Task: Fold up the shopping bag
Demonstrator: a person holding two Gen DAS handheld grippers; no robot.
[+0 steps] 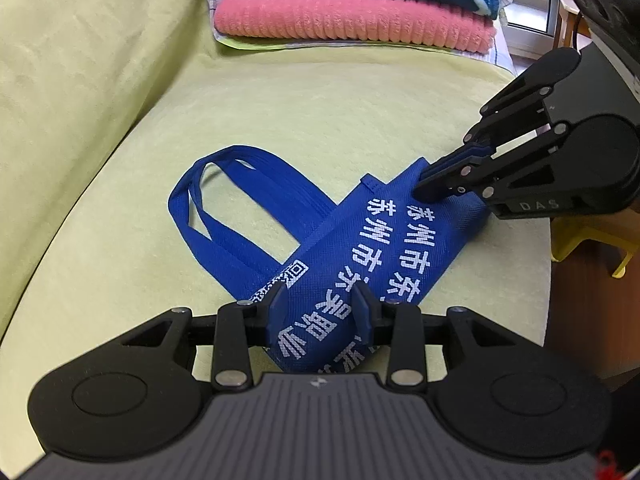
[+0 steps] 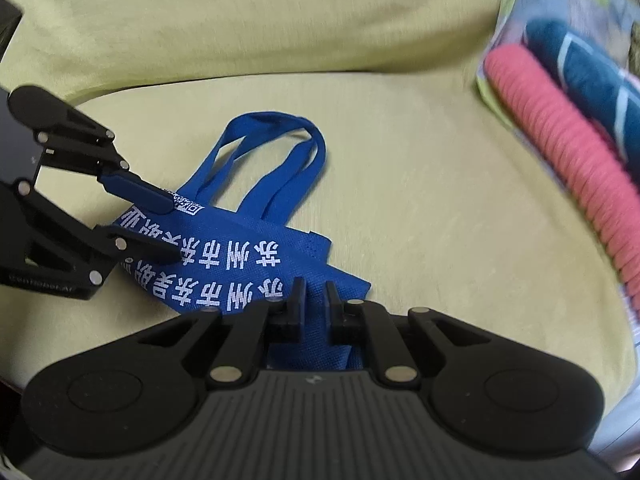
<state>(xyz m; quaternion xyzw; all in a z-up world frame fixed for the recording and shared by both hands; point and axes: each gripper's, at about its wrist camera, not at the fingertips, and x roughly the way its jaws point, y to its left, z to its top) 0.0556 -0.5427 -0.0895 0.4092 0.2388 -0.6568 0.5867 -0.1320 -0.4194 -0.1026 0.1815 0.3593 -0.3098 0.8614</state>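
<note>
Two claws (image 1: 322, 308) (image 2: 316, 304), one blue bag (image 1: 360, 240)

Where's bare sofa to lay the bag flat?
Free: the yellow-green seat between the blue shopping bag and the stacked towels, and left of the bag handles toward the backrest. Crowded: the near edge, where left gripper and right gripper meet the bag.

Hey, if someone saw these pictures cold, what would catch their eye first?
The bright blue shopping bag with white lettering, folded into a narrow strip on the yellow-green sofa cover, handles looped beyond it. Black grippers sit at both ends: the right gripper pinches the far corner. A pink towel is stacked behind.
</note>
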